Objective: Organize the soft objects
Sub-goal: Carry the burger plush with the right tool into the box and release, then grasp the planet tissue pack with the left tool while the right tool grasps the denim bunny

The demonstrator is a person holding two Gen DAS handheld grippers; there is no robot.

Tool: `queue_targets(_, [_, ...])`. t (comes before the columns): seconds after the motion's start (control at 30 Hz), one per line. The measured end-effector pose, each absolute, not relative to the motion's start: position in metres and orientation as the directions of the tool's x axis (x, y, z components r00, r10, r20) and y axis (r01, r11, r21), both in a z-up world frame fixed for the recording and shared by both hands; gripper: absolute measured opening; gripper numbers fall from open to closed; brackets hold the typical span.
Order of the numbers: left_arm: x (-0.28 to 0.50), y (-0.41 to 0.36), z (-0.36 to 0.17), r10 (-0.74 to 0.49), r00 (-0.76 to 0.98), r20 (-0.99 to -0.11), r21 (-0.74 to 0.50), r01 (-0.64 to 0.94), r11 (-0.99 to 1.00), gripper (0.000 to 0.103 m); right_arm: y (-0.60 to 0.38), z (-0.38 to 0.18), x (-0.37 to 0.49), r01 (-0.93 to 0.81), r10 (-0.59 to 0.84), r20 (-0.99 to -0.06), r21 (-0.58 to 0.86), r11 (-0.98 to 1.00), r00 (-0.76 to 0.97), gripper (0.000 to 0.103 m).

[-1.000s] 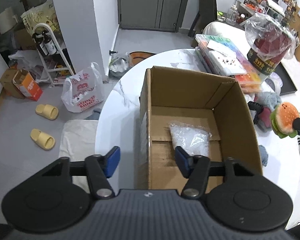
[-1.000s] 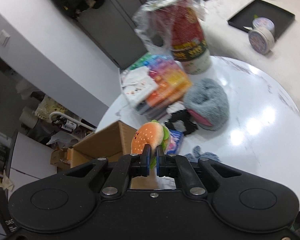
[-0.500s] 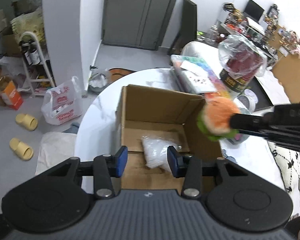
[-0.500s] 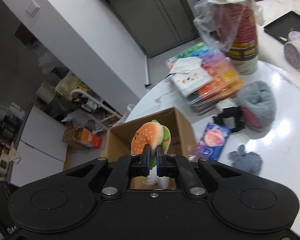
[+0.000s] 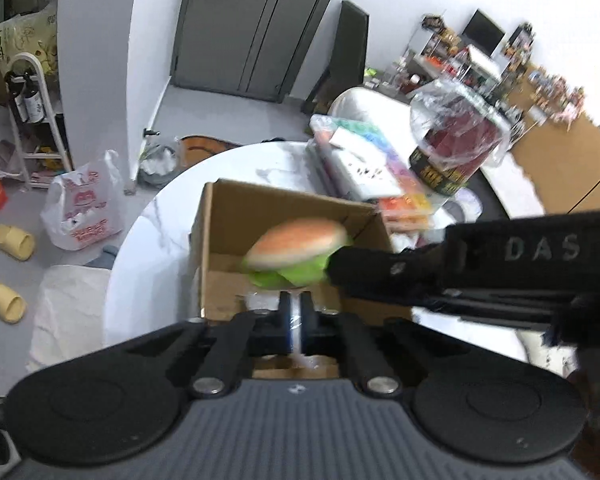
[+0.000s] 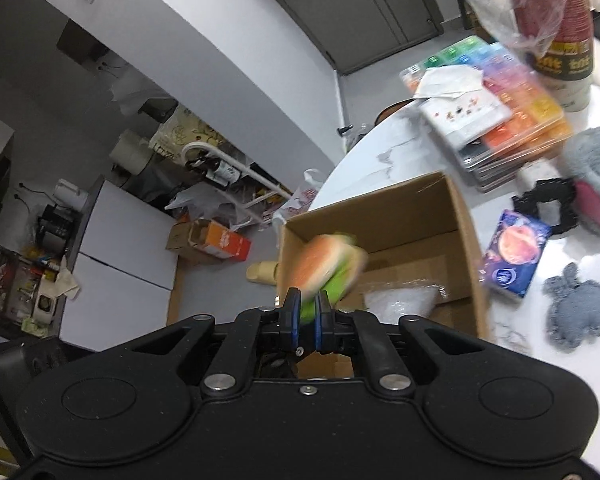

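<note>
An open cardboard box (image 5: 216, 240) stands on the white round table (image 5: 156, 248), with a clear plastic bag (image 6: 400, 300) on its floor. My right gripper (image 6: 306, 312) is shut on a burger plush (image 6: 324, 268), gripping its green lower edge, and holds it over the box opening. In the left wrist view the same plush (image 5: 296, 246) hangs blurred above the box, and the right gripper (image 5: 334, 266) reaches in from the right. My left gripper (image 5: 296, 320) is shut with nothing held, just over the box's near side.
Right of the box lie a blue packet (image 6: 514, 256), a small grey plush (image 6: 578, 312), a grey fluffy slipper (image 6: 596, 168) and a black band (image 6: 544, 204). Behind are stacked colourful cases (image 6: 496, 104) and bagged red cups (image 5: 456, 148). Bags and yellow slippers (image 5: 8, 240) lie on the floor.
The left jaws went from wide apart to shut and the view tilted up. The right gripper carried the burger plush leftward from beside the box to over its opening.
</note>
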State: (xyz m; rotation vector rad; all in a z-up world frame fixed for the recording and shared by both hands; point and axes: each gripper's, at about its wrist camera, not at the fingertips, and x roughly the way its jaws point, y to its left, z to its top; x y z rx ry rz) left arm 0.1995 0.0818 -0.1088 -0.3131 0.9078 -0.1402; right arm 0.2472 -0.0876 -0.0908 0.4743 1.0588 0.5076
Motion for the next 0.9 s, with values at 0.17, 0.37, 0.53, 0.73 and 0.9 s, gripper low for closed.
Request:
queue_targets(0.17, [0.202,0.075,-0.105,-0.157,0.606,-0.780,-0.238,-0.055,0.970,0.000,-0.084,-0.093,0.247,-0.164,0.595,-0.703,0.583,0.796,0.390,0.010])
queue_targets(0.37, [0.201,0.072,-0.100,-0.150,0.582,-0.799,-0.218,-0.048,0.975,0.004,-0.110,-0.083,0.239,-0.187,0.557,-0.697,0.536,0.823,0.451,0.049])
queue_targets(0.53, [0.199,0.044,-0.089,-0.182,0.571,-0.801,-0.209,0.019,0.978,0.024,-0.159,-0.079,0.231,-0.158,0.490,-0.706,0.483,0.861,0.511,0.056])
queue_targets(0.73, [0.199,0.017,-0.081,-0.238,0.578,-0.780,-0.240,0.075,0.968,0.054,-0.205,-0.079,0.221,-0.112,0.430,-0.705,0.451,0.885,0.564,0.068])
queue_targets(0.9, [0.207,-0.007,-0.074,-0.226,0.575,-0.786,-0.184,0.131,0.974,0.061,-0.231,-0.091,0.216,-0.080,0.409,-0.711,0.448,0.891,0.572,0.071])
